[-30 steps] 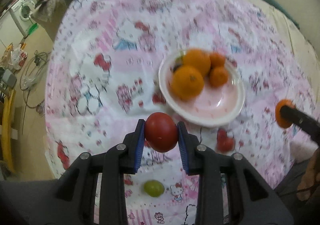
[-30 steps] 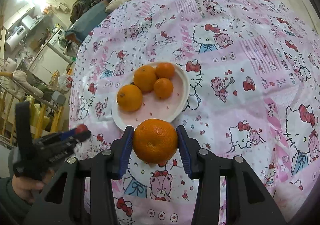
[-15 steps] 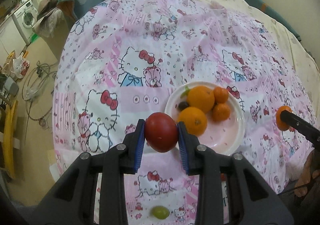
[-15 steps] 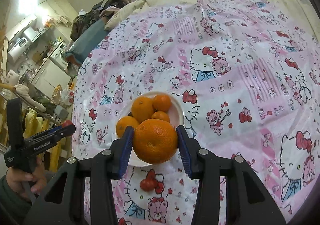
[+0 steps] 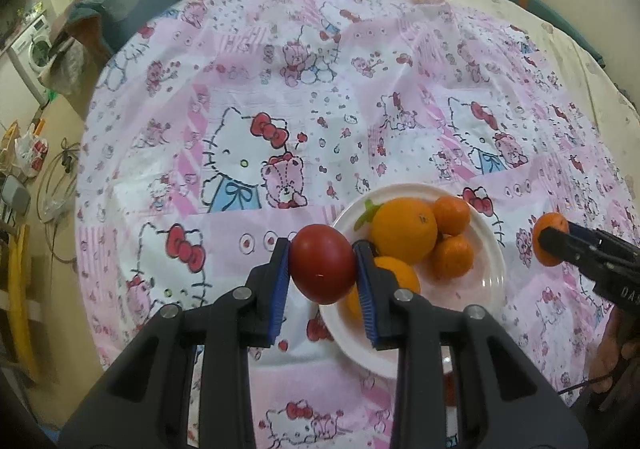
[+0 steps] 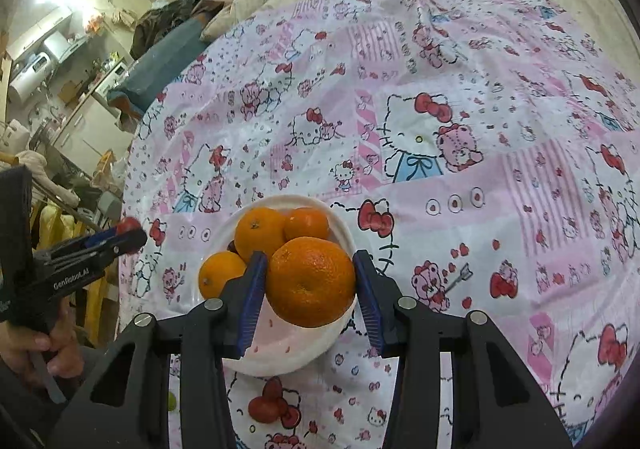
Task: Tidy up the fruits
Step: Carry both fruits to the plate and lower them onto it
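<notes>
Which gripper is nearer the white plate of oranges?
Right, marginally. The right gripper holds its orange over the white plate; the left gripper holds a red fruit at the plate's left rim.

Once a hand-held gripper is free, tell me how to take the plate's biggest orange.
Come from above, pinching the biggest orange across its round middle. Smaller fruits crowd two sides; only the leaf side and far plate rim look free, so sideways seems blocked.

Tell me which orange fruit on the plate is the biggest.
The orange at the plate's far left, beside a green leaf; the others are smaller.
</notes>
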`<state>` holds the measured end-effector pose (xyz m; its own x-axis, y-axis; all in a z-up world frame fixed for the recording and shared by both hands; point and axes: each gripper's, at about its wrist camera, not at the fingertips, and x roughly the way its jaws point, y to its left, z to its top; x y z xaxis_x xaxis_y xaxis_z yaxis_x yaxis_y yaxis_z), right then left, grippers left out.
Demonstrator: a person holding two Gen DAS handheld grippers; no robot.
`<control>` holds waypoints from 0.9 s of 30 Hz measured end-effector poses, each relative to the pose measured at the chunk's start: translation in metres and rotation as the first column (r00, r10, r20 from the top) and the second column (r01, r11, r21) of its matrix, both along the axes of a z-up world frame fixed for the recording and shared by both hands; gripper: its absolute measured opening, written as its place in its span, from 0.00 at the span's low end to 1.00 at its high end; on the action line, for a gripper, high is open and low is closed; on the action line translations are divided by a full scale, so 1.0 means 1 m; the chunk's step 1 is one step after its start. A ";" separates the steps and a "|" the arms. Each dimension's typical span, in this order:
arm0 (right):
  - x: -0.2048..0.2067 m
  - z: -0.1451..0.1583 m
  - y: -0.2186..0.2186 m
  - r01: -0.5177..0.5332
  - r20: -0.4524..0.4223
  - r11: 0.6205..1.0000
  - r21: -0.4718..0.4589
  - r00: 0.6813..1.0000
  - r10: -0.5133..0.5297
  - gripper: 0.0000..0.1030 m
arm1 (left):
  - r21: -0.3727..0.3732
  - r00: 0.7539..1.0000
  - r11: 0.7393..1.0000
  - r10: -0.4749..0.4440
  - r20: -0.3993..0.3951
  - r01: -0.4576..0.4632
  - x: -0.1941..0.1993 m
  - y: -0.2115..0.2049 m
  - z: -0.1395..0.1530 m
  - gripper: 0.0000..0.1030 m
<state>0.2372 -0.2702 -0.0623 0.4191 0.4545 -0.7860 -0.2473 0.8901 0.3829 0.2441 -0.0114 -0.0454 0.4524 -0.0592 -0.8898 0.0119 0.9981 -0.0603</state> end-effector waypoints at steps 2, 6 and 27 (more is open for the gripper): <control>0.006 -0.006 0.005 -0.015 -0.008 1.000 -0.012 1.000 0.014 0.45 | -0.014 1.000 1.000 0.002 -0.017 -0.002 0.007 0.000 -0.008 0.27; 0.017 -0.021 0.011 -0.046 -0.046 0.999 -0.005 0.998 0.046 0.44 | -0.019 0.999 1.000 0.007 -0.037 -0.007 0.019 0.001 -0.024 0.27; 0.005 -0.070 0.049 -0.217 -0.233 0.976 0.018 0.948 0.215 0.46 | -0.135 0.978 0.991 -0.018 -0.206 -0.011 0.052 -0.016 -0.074 0.28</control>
<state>0.2423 -0.2209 -0.1324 0.1168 0.5071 -0.8539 -0.3389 0.8286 0.4457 0.2963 -0.0272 -0.1198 0.2594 -0.1865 -0.9476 -0.0114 0.9805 -0.1961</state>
